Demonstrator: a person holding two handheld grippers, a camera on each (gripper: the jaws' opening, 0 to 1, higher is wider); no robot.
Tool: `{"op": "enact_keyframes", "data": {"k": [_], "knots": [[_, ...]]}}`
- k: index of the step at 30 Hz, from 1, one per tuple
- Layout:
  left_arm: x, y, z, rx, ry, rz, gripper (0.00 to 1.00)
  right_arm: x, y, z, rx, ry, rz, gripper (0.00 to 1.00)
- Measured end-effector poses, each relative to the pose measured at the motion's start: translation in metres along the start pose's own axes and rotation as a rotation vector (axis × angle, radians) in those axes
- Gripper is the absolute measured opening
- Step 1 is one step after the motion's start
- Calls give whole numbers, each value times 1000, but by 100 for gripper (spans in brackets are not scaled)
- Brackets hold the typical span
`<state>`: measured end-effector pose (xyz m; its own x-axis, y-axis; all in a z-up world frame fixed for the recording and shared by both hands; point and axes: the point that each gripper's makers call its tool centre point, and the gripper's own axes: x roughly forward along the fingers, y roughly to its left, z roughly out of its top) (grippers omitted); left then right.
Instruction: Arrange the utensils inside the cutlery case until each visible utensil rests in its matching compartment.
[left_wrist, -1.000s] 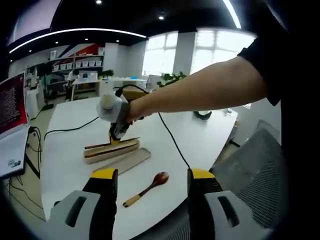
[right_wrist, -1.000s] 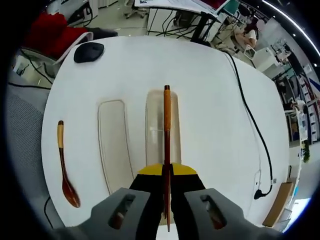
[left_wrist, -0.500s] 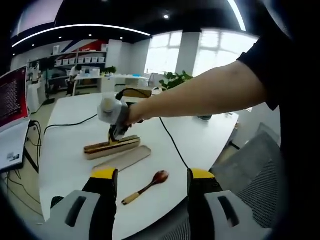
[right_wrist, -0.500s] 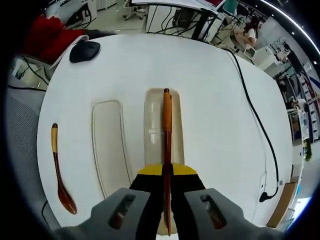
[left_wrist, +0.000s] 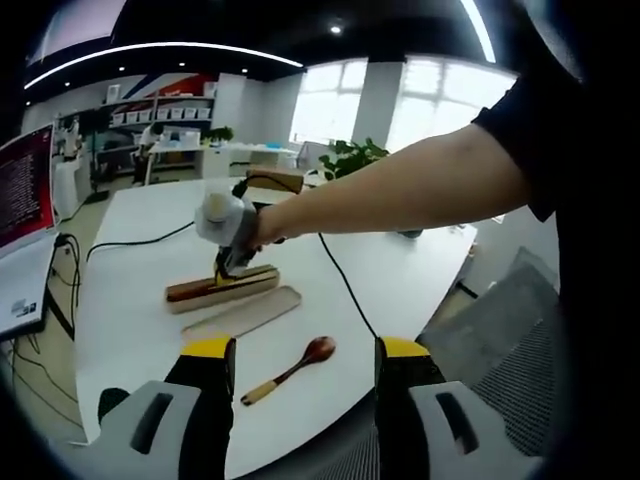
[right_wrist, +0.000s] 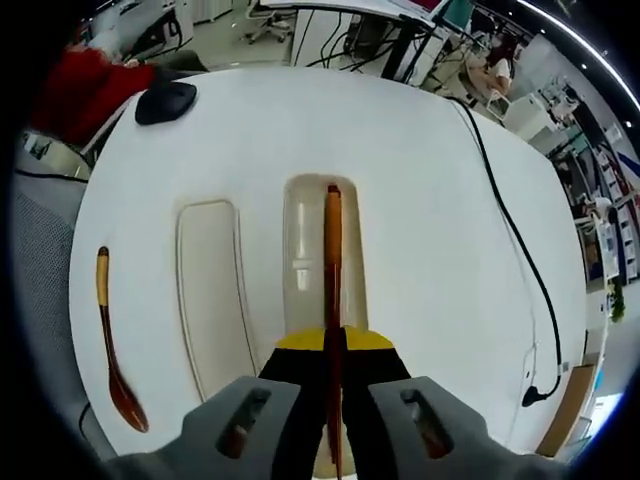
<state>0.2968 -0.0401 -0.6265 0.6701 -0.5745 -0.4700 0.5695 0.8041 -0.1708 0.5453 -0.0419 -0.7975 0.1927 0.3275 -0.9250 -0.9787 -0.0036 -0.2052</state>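
A dark wooden chopstick pair (right_wrist: 332, 262) is clamped by the right gripper (right_wrist: 333, 345), its rear end hidden between the jaws, over the beige oblong case (right_wrist: 300, 240). The left gripper (left_wrist: 304, 352) is held open.

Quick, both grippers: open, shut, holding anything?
Left gripper: open, holding nothing.
Right gripper: shut on the chopsticks, over the case.

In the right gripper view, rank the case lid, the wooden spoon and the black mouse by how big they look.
1. Case lid, largest.
2. Wooden spoon, nearly as long but much thinner.
3. Black mouse, smallest, though it sits farthest from the camera, so its true size is unsure.
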Motion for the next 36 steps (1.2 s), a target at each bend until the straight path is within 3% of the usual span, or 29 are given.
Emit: {"op": "enact_keyframes", "data": {"k": [36], "knots": [[1, 0, -3, -14, 12, -8, 57, 11, 6, -1, 21, 2, 32, 0]]}}
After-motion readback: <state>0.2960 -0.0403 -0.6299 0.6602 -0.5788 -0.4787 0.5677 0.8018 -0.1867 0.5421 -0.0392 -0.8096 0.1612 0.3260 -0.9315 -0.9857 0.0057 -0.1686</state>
